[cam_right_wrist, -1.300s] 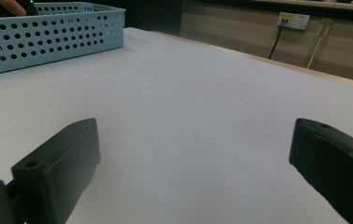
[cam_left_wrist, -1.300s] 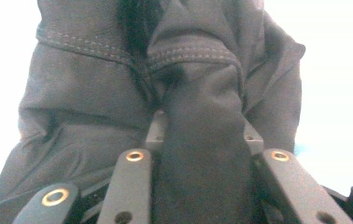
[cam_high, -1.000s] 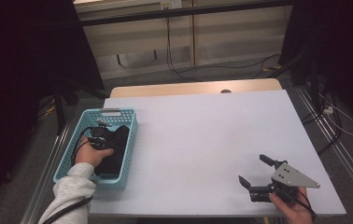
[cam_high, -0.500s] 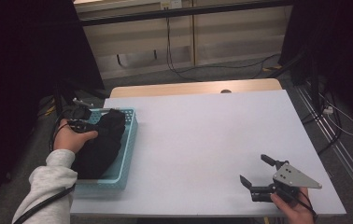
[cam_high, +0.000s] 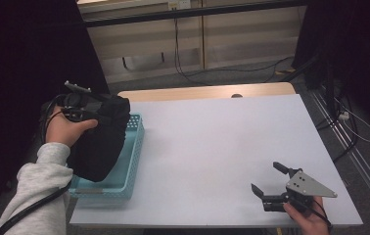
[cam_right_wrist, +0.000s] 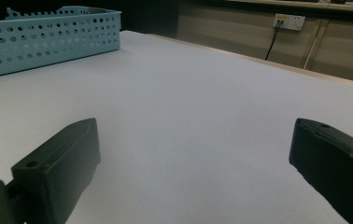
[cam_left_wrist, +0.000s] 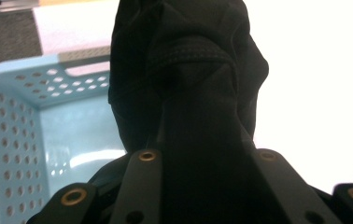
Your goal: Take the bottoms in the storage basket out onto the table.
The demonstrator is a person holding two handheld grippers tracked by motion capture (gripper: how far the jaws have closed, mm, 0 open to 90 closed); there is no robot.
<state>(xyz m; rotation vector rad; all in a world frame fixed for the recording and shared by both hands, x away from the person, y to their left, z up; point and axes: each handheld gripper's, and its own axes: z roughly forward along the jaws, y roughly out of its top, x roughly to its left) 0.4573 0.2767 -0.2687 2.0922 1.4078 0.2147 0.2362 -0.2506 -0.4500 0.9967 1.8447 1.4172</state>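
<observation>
Left gripper (cam_high: 82, 105) clamps black cloth (cam_high: 100, 139), hanging over blue basket (cam_high: 129, 169) at frame left. Right gripper (cam_high: 271, 183) spread wide, holding nothing, lower right on white table (cam_high: 212, 142).

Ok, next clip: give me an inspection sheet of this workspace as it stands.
Surface: white table, bare across the middle.
Job's things: black garment lifted, hanging over the blue basket at the table's left edge.
Clutter: nothing seen.
Grippers: left claw shut on the garment; right claw open, low at the near right corner.
Cables: black cable trailing along the grey sleeve; leads on the floor.
Surroundings: beige wall panels, dark curtains.
</observation>
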